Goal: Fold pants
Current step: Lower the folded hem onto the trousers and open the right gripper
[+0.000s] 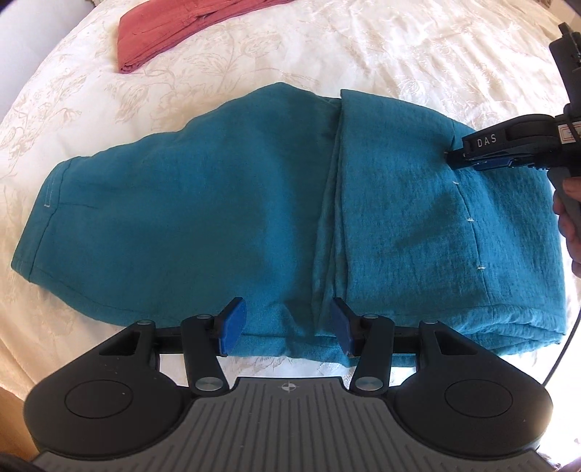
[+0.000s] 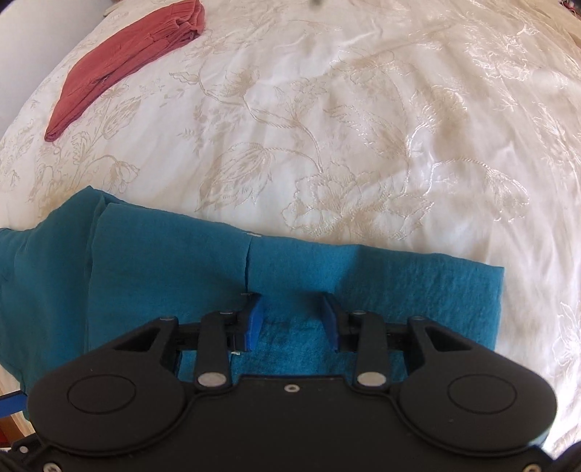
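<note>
The teal pants (image 1: pixel 225 203) lie folded across the cream bedspread, with one end folded back over the right part so a fold edge (image 1: pixel 337 203) runs down the middle. My left gripper (image 1: pixel 288 325) is open at the pants' near edge, its blue pads on either side of that fold edge. My right gripper (image 2: pixel 290 319) is open and rests over the pants (image 2: pixel 163 268) near their right end. It also shows in the left wrist view (image 1: pixel 450 156), with its tips against the cloth at the far right.
A folded rust-red garment (image 1: pixel 163 29) lies at the back left of the bed, also in the right wrist view (image 2: pixel 120 61). The embroidered cream bedspread (image 2: pixel 363 145) stretches beyond the pants.
</note>
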The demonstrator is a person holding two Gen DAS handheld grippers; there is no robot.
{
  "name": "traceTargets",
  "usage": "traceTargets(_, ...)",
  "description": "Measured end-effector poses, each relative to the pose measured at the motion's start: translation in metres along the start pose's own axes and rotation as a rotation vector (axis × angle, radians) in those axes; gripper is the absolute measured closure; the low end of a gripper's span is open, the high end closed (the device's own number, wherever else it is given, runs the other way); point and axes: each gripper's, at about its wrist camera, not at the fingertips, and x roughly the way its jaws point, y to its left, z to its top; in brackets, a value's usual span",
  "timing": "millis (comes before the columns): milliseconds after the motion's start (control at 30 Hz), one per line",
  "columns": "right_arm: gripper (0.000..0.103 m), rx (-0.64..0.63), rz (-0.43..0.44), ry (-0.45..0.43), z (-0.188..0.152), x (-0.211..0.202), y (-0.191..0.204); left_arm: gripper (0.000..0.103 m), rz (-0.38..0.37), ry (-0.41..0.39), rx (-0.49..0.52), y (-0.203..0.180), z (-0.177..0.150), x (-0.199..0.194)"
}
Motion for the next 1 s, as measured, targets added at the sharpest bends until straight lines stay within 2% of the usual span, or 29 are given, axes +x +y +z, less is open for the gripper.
traceTargets(133, 0.057, -0.007, -0.001, -0.006, 0.003, -0.005, 0.001, 0.054, 0.011, -0.019, -0.036, 0.016, -0.007, -0.003)
traceTargets(200, 0.055, -0.020, 0.003, -0.039, 0.002, -0.016, 0.005, 0.054, 0.023, -0.036, -0.047, 0.023, -0.012, -0.006)
traceTargets(300, 0.053, -0.027, 0.042, -0.116, -0.002, -0.039, 0.013, 0.054, 0.043, -0.056, -0.069, 0.036, -0.021, -0.010)
traceTargets(400, 0.053, -0.046, 0.101, -0.141, -0.002, -0.048, 0.029, 0.054, 0.060, -0.073, -0.115, 0.052, -0.028, -0.012)
traceTargets(567, 0.053, -0.114, 0.151, -0.109, 0.008, -0.032, 0.063, 0.054, 0.071, -0.053, -0.148, 0.075, -0.028, -0.008)
traceTargets(733, 0.053, -0.106, 0.058, -0.065, 0.026, 0.006, 0.073, 0.054, 0.081, -0.070, -0.117, 0.087, -0.026, -0.011)
traceTargets(800, 0.053, -0.079, 0.024, -0.066, 0.032, 0.007, 0.067, 0.054, 0.070, -0.074, -0.108, 0.091, -0.025, -0.013)
traceTargets(867, 0.053, -0.027, 0.089, -0.084, 0.034, -0.007, 0.053, 0.054, 0.054, -0.090, -0.101, 0.093, -0.024, -0.017)
traceTargets(900, 0.048, -0.005, 0.111, -0.100, 0.031, -0.018, 0.043, 0.054, 0.046, -0.099, -0.091, 0.091, -0.023, -0.019)
traceTargets(933, 0.040, 0.012, 0.113, -0.121, 0.027, -0.029, 0.034, 0.054, 0.041, -0.108, -0.078, 0.089, -0.019, -0.020)
traceTargets(967, 0.029, 0.027, 0.100, -0.144, 0.022, -0.040, 0.024, 0.054, 0.035, -0.122, -0.059, 0.085, -0.015, -0.021)
traceTargets(1000, 0.026, 0.043, 0.075, -0.169, 0.015, -0.051, 0.012, 0.054, 0.027, -0.137, -0.038, 0.079, -0.009, -0.021)
